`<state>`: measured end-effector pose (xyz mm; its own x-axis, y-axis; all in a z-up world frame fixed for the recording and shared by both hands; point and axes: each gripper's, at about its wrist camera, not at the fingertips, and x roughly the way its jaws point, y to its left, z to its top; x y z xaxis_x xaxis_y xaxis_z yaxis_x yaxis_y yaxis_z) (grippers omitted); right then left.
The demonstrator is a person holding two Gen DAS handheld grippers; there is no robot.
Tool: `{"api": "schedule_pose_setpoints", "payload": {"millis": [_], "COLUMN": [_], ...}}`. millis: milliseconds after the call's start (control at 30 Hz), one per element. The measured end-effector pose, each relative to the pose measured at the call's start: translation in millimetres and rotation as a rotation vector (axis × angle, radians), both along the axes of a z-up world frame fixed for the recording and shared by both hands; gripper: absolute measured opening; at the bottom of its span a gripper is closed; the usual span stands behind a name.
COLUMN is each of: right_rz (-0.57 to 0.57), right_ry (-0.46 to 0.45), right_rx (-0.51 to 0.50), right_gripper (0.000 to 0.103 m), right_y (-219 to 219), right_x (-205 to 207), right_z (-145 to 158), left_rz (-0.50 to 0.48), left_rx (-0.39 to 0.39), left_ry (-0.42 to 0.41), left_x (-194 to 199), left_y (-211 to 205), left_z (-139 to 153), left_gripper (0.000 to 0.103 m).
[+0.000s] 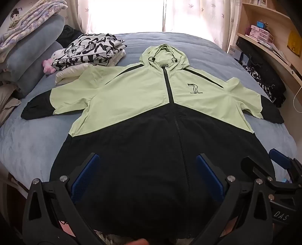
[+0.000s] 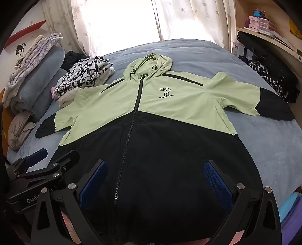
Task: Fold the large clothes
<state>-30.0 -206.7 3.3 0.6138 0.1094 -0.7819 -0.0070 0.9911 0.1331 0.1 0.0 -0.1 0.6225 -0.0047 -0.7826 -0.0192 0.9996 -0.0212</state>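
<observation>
A large hooded jacket point(image 1: 132, 94), light green on top and black below, lies flat and face up on the blue bed, zipped, sleeves spread out to both sides, hood at the far end. It also shows in the right wrist view point(image 2: 179, 101). My left gripper point(image 1: 147, 160) is open and empty above the black hem, left of the zip. My right gripper point(image 2: 155, 165) is open and empty above the hem, right of the zip. Each gripper shows in the other's view: the right one point(image 1: 264, 165) and the left one point(image 2: 56, 156).
A stack of folded black-and-white clothes point(image 1: 88, 50) lies at the far left by grey pillows point(image 1: 32, 56). Dark patterned clothes point(image 1: 264, 81) lie at the bed's right edge under wooden shelves point(image 1: 273, 37). A curtained window point(image 1: 143, 15) is behind the bed point(image 1: 28, 143).
</observation>
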Motion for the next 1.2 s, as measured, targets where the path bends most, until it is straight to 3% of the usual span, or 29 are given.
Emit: {"api": "schedule_pose_setpoints", "payload": {"millis": [233, 1067, 1200], "right_rz": [0.004, 0.026, 0.026], "right_ry": [-0.013, 0.026, 0.025], "right_rx": [0.014, 0.033, 0.033], "right_gripper": [0.103, 0.103, 0.103], "right_y": [0, 11, 11], "right_x": [-3, 3, 5], "right_z": [-1, -10, -14], "left_rz": [-0.025, -0.004, -0.02], "left_rx": [-0.046, -0.005, -0.017], "left_ry": [0.024, 0.043, 0.04], "left_x": [-1, -2, -1], "left_y": [-2, 1, 0], "left_z": [-4, -8, -8], "left_gripper": [0.087, 0.086, 0.079]}}
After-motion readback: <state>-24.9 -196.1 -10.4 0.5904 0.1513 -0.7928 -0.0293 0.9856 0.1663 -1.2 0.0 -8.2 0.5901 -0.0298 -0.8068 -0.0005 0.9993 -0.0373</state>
